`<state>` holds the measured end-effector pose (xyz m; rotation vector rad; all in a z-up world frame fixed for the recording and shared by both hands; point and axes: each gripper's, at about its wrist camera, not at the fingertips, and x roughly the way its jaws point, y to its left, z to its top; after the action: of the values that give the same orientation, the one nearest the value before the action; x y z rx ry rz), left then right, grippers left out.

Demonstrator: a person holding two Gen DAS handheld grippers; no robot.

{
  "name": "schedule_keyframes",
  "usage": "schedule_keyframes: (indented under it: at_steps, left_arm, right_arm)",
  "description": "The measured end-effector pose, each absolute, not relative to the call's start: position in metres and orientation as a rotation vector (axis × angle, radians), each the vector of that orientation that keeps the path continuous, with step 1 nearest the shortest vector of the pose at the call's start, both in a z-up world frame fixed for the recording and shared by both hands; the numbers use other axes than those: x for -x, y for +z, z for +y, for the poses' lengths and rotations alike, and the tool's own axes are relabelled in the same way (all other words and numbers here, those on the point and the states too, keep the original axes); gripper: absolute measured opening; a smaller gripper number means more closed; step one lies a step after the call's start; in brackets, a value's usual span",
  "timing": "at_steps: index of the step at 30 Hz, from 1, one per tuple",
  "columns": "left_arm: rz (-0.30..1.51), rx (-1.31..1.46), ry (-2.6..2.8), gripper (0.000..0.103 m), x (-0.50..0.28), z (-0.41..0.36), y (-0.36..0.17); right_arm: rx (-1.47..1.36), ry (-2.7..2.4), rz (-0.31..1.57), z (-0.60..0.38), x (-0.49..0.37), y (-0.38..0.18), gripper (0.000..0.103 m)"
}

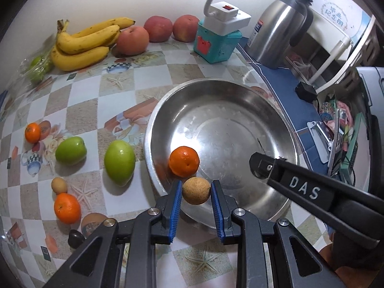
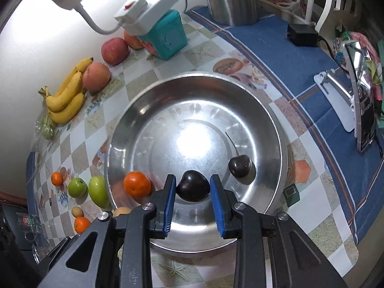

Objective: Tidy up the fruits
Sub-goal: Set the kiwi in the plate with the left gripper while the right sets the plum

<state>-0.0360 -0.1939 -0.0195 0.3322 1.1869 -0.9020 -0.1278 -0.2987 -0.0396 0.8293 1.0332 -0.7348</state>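
A steel bowl (image 1: 240, 96) stands on the tiled cloth; it also shows in the right wrist view (image 2: 144, 110). A tangerine (image 1: 184, 161) lies inside it at the left, seen too from the right wrist (image 2: 137, 183). My left gripper (image 1: 196, 189) is shut on a small tan round fruit (image 1: 196, 190) over the bowl's near rim. My right gripper (image 2: 192, 188) is shut on a dark cherry (image 2: 192, 188) over the bowl. A second dark cherry (image 2: 239, 166) with a stem lies in the bowl at the right. The right gripper's arm (image 1: 300, 187) reaches in from the right.
Left of the bowl lie two green fruits (image 1: 120, 159) (image 1: 71, 150), two tangerines (image 1: 67, 207) (image 1: 32, 132), a small tan fruit (image 1: 59, 185) and a dark cherry (image 1: 75, 238). Bananas (image 1: 84, 43), peaches (image 1: 132, 40), a teal box (image 1: 216, 43) and a steel jug (image 1: 280, 28) stand at the back.
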Motion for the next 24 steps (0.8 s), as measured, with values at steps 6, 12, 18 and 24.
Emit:
schedule_keyframes:
  at_steps: [6, 12, 18, 24]
  left_arm:
    - [1.19, -0.348, -0.902, 0.027, 0.037, -0.197, -0.025]
    - [1.199, -0.344, -0.901, 0.03, 0.036, -0.197, -0.027]
    - [1.199, -0.335, -0.893, 0.047, 0.033, -0.195, -0.024]
    - [1.212, -0.313, -0.852, 0.047, 0.024, -0.188, -0.023]
  right_arm:
    - [-0.848, -0.737, 1.058, -0.299, 0.127, -0.046, 0.031]
    - [-0.857, -0.736, 1.076, -0.297, 0.125, -0.048, 0.031]
    - [-0.863, -0.751, 1.068, -0.297, 0.126, -0.043, 0.035]
    - [-0.859, -0.756, 1.039, -0.298, 0.128, -0.035, 0.035]
